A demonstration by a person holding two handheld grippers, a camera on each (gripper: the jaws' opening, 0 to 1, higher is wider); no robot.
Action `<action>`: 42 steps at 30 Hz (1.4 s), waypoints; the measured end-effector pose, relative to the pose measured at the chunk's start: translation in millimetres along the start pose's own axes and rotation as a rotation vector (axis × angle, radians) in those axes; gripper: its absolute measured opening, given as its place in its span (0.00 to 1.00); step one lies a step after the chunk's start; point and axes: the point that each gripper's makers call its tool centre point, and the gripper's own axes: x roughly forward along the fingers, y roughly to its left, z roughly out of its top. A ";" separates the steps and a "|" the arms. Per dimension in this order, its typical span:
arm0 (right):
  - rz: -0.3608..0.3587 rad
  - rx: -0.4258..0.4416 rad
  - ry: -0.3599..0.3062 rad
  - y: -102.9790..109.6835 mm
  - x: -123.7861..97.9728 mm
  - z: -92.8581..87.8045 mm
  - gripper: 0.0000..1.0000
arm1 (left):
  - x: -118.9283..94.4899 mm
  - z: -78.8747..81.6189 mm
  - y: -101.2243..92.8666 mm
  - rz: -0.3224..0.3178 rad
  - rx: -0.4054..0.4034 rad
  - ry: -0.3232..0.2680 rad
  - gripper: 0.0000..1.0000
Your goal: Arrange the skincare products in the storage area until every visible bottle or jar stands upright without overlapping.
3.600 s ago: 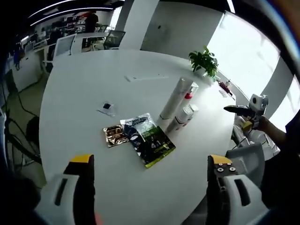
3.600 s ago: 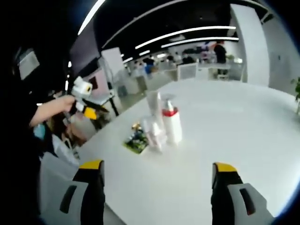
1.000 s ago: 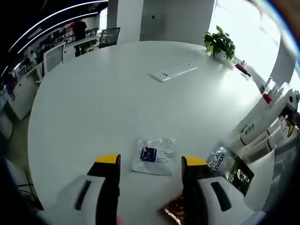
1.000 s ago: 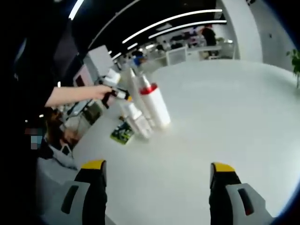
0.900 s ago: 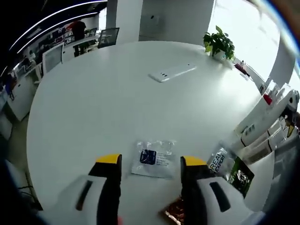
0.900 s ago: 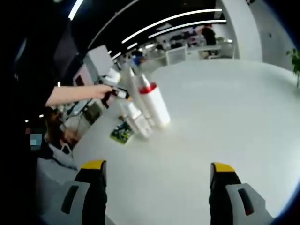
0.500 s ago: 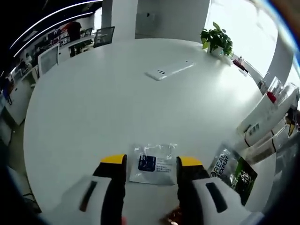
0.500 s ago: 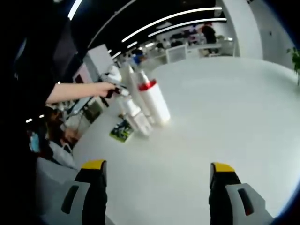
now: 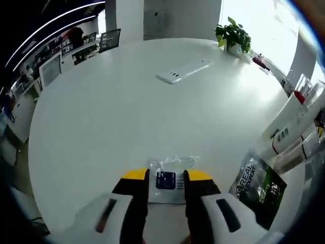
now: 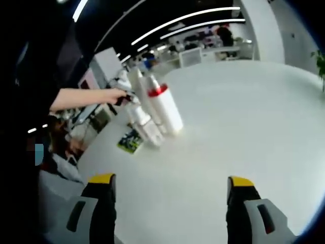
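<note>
My left gripper (image 9: 166,175) is low over the white table (image 9: 111,117), its yellow-tipped jaws drawn close on a clear sachet with a blue label (image 9: 167,179). A green and silver sachet (image 9: 259,185) lies to its right, beside white tubes (image 9: 292,119) and a red-capped bottle (image 9: 303,96). In the right gripper view the red-capped white bottle (image 10: 165,109), a tall white tube (image 10: 137,84) and a smaller white bottle (image 10: 147,127) lean together past the green sachet (image 10: 130,141). My right gripper (image 10: 171,180) hangs open above the table, well short of them.
A flat white device (image 9: 183,71) lies far across the table, and a potted plant (image 9: 232,33) stands at its back edge. A person's arm (image 10: 81,99) reaches in from the left behind the bottles. Office desks and chairs stand beyond the table.
The left gripper's jaws have narrowed steadily and come down around the clear sachet. The right gripper has stayed open and nearly still.
</note>
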 end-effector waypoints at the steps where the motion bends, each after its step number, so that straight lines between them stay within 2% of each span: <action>1: 0.000 0.000 0.001 0.0 0.2 -0.1 0.93 | 0.2 0.9 -0.4 0.006 0.016 -0.002 0.27; 8: 0.000 0.000 0.002 -0.2 1.2 -0.1 0.93 | -0.5 2.6 1.2 0.025 0.042 -0.001 0.20; 10: -0.002 0.003 0.004 -0.9 1.2 -0.9 0.93 | -1.0 2.7 1.9 0.027 0.040 -0.001 0.13; 11: -0.003 0.004 0.005 -1.3 1.1 -1.4 0.93 | -1.5 0.3 3.0 0.033 0.050 0.013 0.06; 12: -0.004 0.005 0.006 -1.6 1.0 -1.6 0.93 | -0.9 4.3 4.1 0.044 0.089 -0.014 0.02; 13: -0.005 0.005 0.007 -1.9 0.8 -1.8 0.93 | -2.9 0.1 2.3 0.042 0.068 0.009 0.02; 26: -0.003 0.004 0.007 -1.9 1.9 -0.4 0.92 | -5.4 -0.4 -1.3 0.029 0.038 0.027 0.00; 37: -0.002 0.007 0.003 -1.6 0.8 -0.1 0.92 | -18.7 7.4 -9.8 -0.008 -0.037 -0.016 0.00; 42: 0.000 0.000 0.001 -0.9 0.1 2.6 0.92 | -25.4 11.8 -13.3 -0.011 -0.040 -0.030 0.00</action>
